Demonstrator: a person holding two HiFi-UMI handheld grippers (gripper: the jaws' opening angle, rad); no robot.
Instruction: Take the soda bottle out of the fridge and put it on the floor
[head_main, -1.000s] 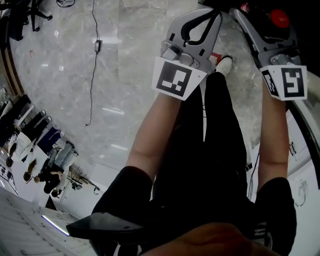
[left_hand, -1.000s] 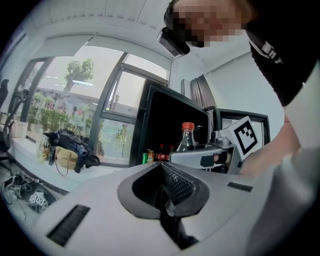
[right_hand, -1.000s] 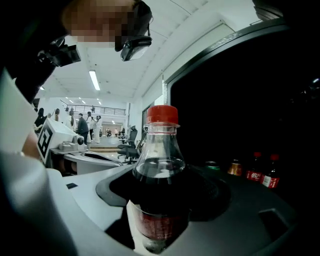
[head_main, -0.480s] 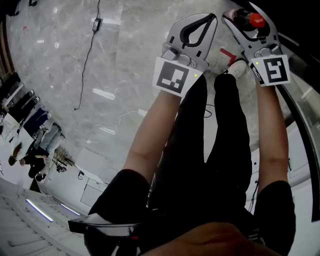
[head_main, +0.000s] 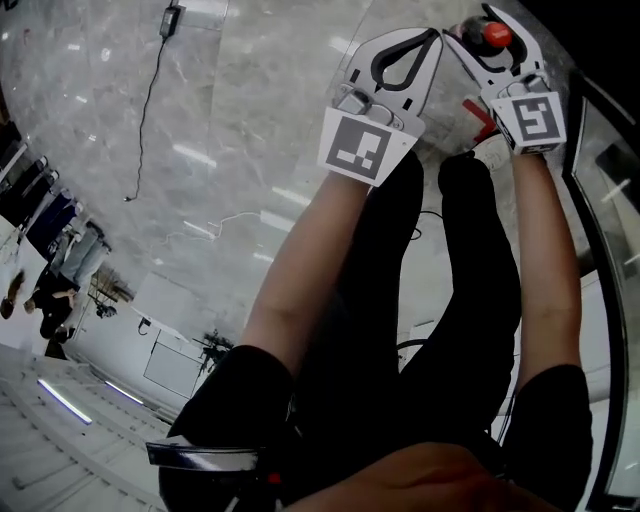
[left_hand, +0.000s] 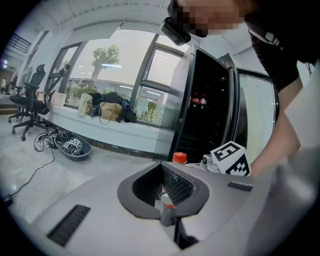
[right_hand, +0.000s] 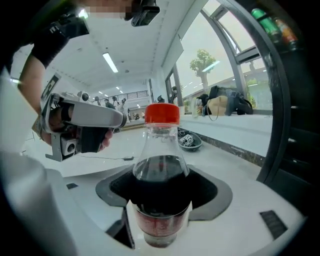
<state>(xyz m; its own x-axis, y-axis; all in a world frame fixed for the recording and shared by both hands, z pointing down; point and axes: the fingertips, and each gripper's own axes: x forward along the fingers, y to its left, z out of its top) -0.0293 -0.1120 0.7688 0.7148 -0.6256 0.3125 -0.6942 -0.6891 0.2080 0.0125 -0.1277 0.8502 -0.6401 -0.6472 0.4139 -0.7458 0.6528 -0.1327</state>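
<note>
Clamps the right gripper's (right_hand: 160, 202) jaws around the lower body of the soda bottle (right_hand: 159, 182), upright, dark drink up to the shoulder, red cap (right_hand: 161, 114) on top. Holds the left gripper's (head_main: 433, 34) jaws shut tip to tip on nothing, just left of the right one. Hangs the bottle over the pale marble floor (head_main: 210, 150), ahead of the person's black-clad legs (head_main: 420, 300); cannot tell whether touching it. Stands close beside the open fridge (left_hand: 207, 115), dark inside. Leaves a black cable (head_main: 147, 95) lying well off to the left.
</note>
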